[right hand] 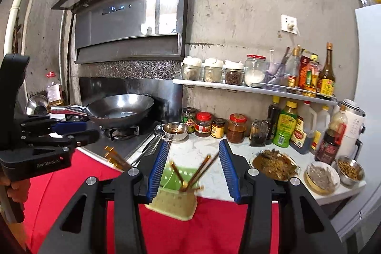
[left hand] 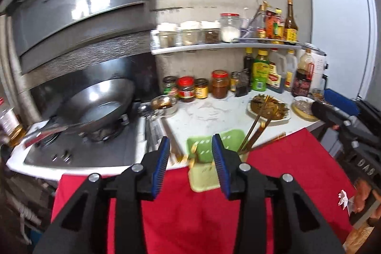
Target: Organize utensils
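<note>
Several chopsticks [right hand: 202, 170] already stand in the green holder [right hand: 176, 196] on the red cloth [right hand: 214, 230], leaning toward 1 o'clock, while loose ones [right hand: 114, 158] lie at 10 o'clock of the right gripper [right hand: 193, 168], long axes running 10-to-4, beside the metal spoons [right hand: 147, 144] at the stove edge. Both the right gripper and the left gripper [left hand: 190, 158] stand wide open and hold nothing. By my judgement the left gripper, seen near the loose chopsticks at the 9 o'clock side of the right view, is the nearer.
</note>
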A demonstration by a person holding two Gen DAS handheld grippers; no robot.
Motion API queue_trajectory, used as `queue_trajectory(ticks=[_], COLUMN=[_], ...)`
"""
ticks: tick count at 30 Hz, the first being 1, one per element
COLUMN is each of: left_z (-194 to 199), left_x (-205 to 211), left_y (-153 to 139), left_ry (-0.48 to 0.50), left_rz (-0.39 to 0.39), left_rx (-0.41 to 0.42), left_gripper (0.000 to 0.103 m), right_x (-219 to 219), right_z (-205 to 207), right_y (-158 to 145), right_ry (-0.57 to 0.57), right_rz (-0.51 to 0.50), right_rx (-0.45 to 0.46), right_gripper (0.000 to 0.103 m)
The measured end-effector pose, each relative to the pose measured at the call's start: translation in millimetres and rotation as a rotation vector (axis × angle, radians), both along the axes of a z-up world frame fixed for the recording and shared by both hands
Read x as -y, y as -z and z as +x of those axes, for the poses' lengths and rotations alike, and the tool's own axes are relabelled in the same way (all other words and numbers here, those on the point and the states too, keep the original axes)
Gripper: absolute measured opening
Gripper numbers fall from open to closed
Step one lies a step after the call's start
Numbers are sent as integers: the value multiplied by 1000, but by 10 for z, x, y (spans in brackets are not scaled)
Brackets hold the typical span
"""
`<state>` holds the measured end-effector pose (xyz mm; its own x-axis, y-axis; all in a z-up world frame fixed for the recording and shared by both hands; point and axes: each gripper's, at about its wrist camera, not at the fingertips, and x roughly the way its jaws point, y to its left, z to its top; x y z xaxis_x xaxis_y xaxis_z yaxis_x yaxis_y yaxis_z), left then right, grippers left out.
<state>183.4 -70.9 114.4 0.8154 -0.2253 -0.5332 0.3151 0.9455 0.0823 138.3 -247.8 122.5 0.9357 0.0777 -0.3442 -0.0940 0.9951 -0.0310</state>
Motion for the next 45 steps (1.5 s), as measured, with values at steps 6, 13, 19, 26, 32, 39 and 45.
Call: queue_trajectory(ticks=[6, 13, 19, 26, 32, 39, 45], left_z=[-681, -1356, -1830, -2122, -2239, -2227, -2198], left_x=[-181, -339, -477, -632, -686, -636, -628], left_y=[279, 494, 670, 742, 676, 680, 688], left_ry=[-86, -137, -187, -223, -251, -228, -226], left_rz=[17, 45, 43, -2, 12, 15, 18], left_rx=[-21, -43, -87, -126, -103, -119, -122], left_gripper=[49, 76, 95, 97, 97, 97, 97], right_x=[-34, -94, -40, -19, -82, -77, -46], right_z=[-632, -1314, -1670, -1964, -2149, -2159, -2110], right_y=[165, 326, 531, 595, 545, 577, 611], right_ry=[2, 29, 46, 97, 116, 140, 158], right_rz=[32, 25, 37, 6, -31, -30, -19], right_rx=[-53, -134, -250, -302, -307, -301, -315], right_gripper=[59, 84, 90, 94, 94, 94, 94])
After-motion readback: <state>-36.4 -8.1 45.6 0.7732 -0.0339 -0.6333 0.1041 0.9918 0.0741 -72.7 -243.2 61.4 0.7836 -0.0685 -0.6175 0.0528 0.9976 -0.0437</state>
